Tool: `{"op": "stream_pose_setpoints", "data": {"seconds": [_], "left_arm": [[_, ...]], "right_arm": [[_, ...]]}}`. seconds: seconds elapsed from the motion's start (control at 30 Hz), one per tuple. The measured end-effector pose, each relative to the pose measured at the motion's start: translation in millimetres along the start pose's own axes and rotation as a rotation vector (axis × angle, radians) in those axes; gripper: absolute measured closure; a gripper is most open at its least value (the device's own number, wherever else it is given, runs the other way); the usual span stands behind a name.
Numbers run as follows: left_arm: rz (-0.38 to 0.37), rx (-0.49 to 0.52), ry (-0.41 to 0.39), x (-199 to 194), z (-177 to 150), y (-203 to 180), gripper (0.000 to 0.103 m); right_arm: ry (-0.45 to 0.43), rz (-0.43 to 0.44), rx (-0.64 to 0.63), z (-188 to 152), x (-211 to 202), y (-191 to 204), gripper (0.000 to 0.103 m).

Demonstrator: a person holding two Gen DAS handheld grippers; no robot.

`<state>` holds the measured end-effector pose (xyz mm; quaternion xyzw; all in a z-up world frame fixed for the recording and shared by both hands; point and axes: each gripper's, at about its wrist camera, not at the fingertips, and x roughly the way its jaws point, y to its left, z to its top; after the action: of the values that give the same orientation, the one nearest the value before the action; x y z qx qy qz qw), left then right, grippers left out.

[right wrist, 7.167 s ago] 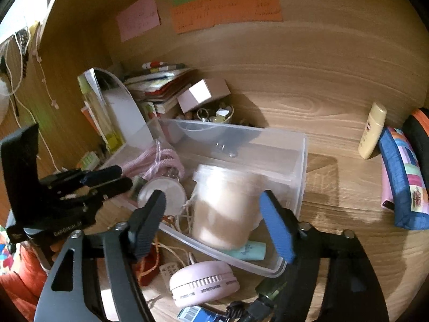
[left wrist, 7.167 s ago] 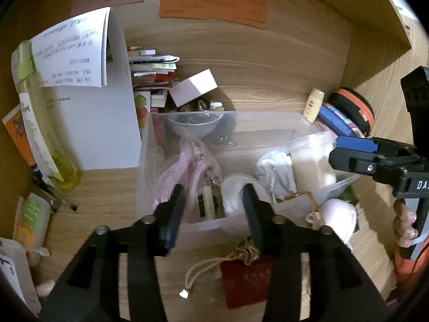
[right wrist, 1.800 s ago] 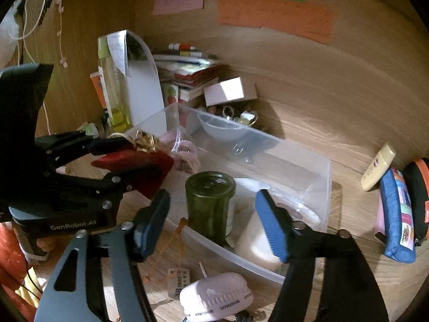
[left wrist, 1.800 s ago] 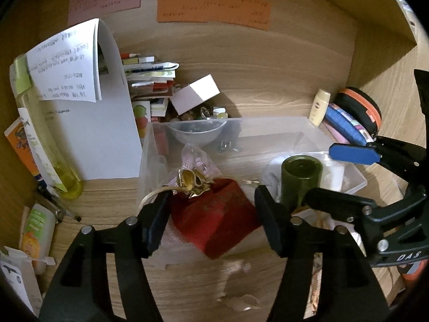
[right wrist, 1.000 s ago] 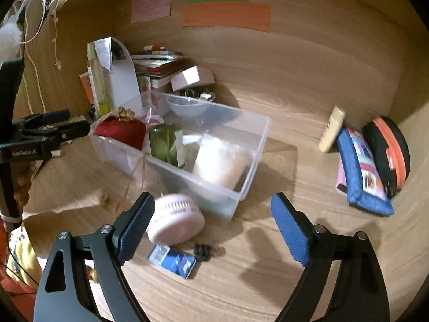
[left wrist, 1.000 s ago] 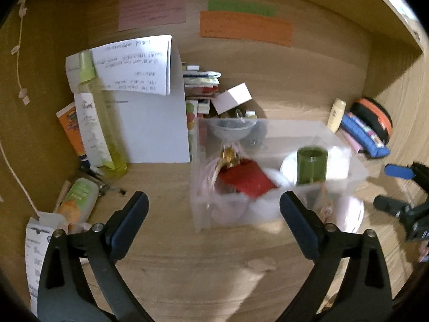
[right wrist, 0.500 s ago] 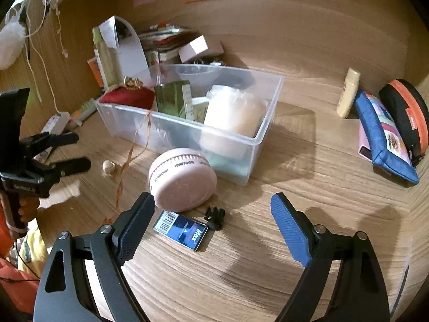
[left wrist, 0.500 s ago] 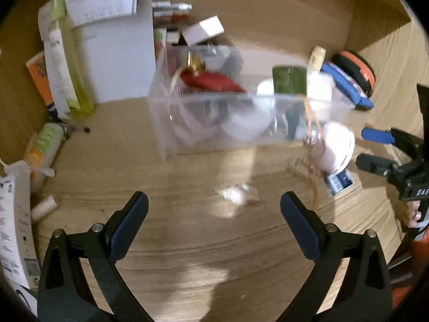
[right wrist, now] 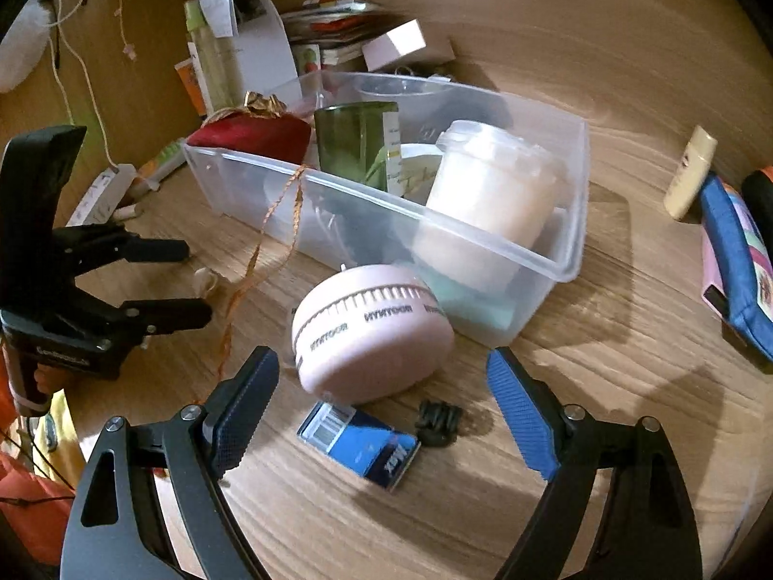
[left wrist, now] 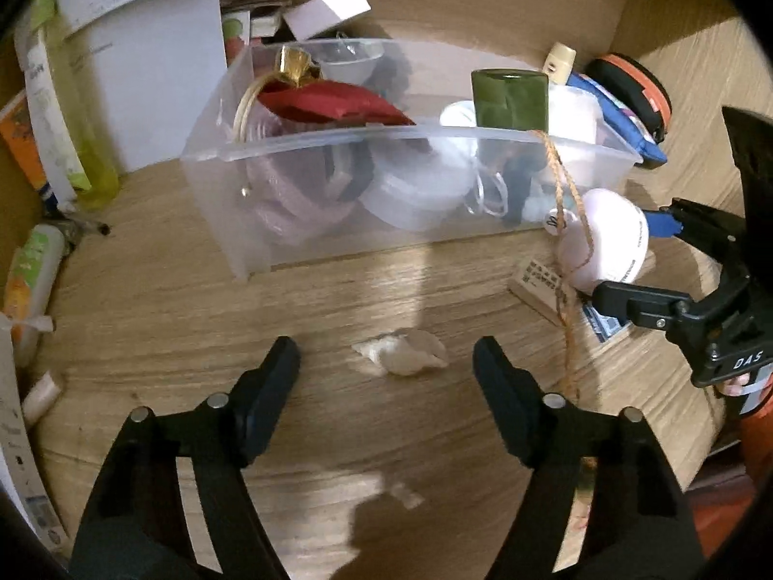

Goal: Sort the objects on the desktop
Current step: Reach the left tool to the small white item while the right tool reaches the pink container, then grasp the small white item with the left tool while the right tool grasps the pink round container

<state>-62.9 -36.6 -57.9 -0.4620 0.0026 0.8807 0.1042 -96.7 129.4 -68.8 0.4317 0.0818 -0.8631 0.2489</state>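
Observation:
A clear plastic bin [left wrist: 309,145] [right wrist: 555,261] holds a red pouch [left wrist: 328,104] [right wrist: 251,137], a green jar [left wrist: 509,99] [right wrist: 355,140] and a white tub [right wrist: 488,183]. My left gripper [left wrist: 386,367] is open, with a small pale shell [left wrist: 403,355] on the desk between its fingers. My right gripper [right wrist: 381,384] is open around a pink round device [right wrist: 369,336] [left wrist: 606,246] lying in front of the bin. A blue box [right wrist: 360,440] and a black clip [right wrist: 437,420] lie just below the device.
A tan cord [right wrist: 261,246] hangs over the bin's front onto the desk. Bottles and papers [left wrist: 63,96] stand at the left. A cream tube [right wrist: 688,174] and a blue pouch [right wrist: 734,251] lie at the right. The wooden back wall is behind the bin.
Both grippers let go of the red pouch and the green jar in the bin, pulled back and came down low. The left now frames the shell, the right the pink device.

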Motion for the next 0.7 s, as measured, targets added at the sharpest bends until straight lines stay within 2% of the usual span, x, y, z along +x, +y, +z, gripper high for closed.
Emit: {"op": "stream_pose_setpoints", "data": {"seconds": [0.1,0.17,0.23,0.43,0.7], "left_arm": [[0.013,0.023,-0.011,2,2,-3,0.048],[0.026,0.044,-0.019,3,1,-6,0.058],[0.041,0.062,-0.029,3,0,-9,0.063],[0.037,0.061,-0.039,1,1,-8,0.063],[0.046,0.03,-0.104,-18,8,-3,0.063]], "right_arm": [[0.005,0.009,0.006,2,3,-1,0.023],[0.007,0.013,0.009,2,5,-2,0.032],[0.007,0.025,0.015,2,6,-2,0.04],[-0.006,0.021,0.013,2,4,0,0.041],[-0.06,0.01,0.025,4,-19,-2,0.041]]}}
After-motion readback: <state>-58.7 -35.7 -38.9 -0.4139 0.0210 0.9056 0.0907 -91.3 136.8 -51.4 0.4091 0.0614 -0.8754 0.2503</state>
